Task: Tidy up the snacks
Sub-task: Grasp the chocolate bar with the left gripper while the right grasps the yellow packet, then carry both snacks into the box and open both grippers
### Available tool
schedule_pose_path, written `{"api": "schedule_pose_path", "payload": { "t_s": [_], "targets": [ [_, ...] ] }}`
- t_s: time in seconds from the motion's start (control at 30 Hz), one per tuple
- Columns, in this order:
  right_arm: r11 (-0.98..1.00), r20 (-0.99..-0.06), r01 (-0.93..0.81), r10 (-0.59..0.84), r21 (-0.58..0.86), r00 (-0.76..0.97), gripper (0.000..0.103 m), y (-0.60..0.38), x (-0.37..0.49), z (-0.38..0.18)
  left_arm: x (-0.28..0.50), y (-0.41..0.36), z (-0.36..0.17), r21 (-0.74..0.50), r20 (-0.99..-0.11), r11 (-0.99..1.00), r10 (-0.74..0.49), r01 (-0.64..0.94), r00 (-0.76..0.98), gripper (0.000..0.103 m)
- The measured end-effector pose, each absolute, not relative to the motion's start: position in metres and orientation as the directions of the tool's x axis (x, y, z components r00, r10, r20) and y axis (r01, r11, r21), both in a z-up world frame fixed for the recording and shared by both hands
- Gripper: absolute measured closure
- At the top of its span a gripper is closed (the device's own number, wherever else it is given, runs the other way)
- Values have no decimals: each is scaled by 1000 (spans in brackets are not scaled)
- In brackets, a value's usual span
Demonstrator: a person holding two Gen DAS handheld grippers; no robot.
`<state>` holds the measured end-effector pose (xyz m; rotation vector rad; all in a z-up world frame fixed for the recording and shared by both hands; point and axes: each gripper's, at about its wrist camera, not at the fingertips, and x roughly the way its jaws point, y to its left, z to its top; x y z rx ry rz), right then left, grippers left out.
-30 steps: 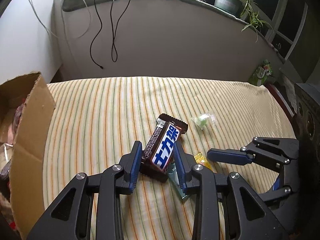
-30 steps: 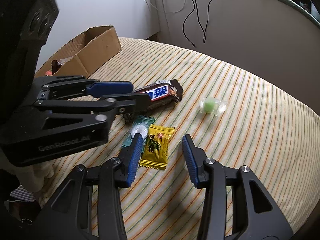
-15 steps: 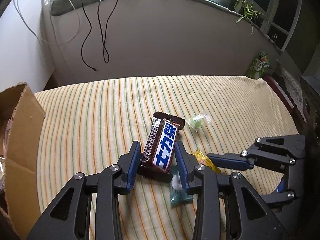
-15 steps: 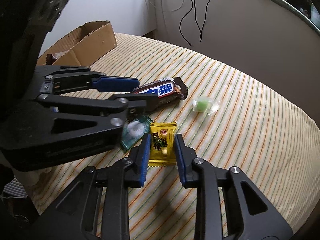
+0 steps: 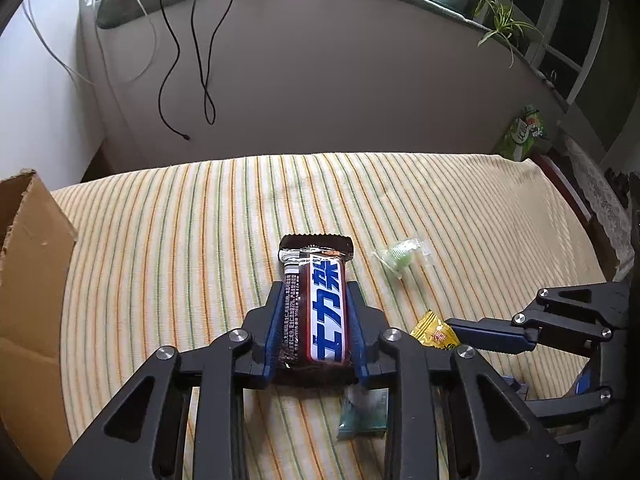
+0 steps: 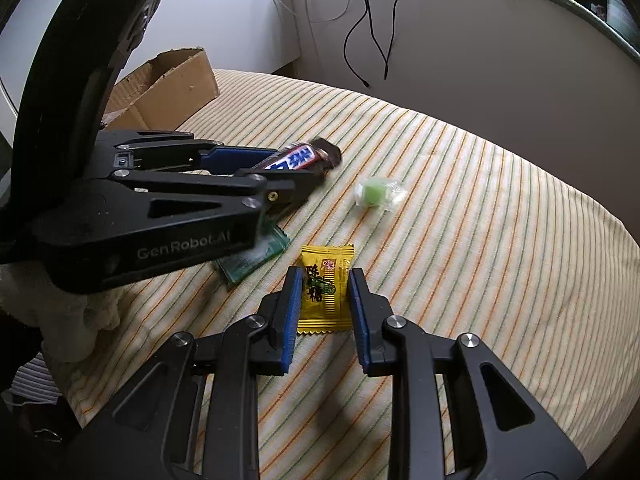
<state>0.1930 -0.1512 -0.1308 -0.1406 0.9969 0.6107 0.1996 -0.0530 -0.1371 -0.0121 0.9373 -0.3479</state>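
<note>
Left gripper closing on the chocolate bar, pads pressing both long sides above the striped tablecloth. Right gripper pinching the yellow candy packet at its edges. Green jelly candy lying at one o'clock from that packet, teal sachet at nine, cardboard box at eleven.

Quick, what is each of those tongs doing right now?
Left tongs: closing on the chocolate bar, pads against its sides.
Right tongs: shut on the yellow candy packet.
</note>
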Motion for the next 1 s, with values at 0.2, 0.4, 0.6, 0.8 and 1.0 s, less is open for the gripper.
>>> {"api": "schedule_pose_path", "payload": {
  "t_s": [0.2, 0.4, 0.6, 0.8, 1.0],
  "targets": [
    [833, -819, -530, 411, 160, 399, 79, -149, 190, -128, 191, -50, -132, -153, -779, 945, -295, 288, 554, 76],
    [834, -810, -530, 414, 155, 416, 79, -150, 182, -117, 178, -40, -117, -159, -757, 948, -296, 275, 583, 76],
    [826, -789, -544, 430, 148, 438, 79, -138, 173, -98, 160, -20, -100, -168, -728, 952, -295, 256, 619, 76],
    [809, -765, -566, 461, 155, 449, 79, -119, 166, -78, 140, 8, -81, -183, -695, 958, -285, 221, 660, 76],
    [782, -745, -605, 492, 152, 449, 79, -89, 159, -60, 121, 46, -68, -189, -670, 968, -248, 163, 700, 76]
  ]
}}
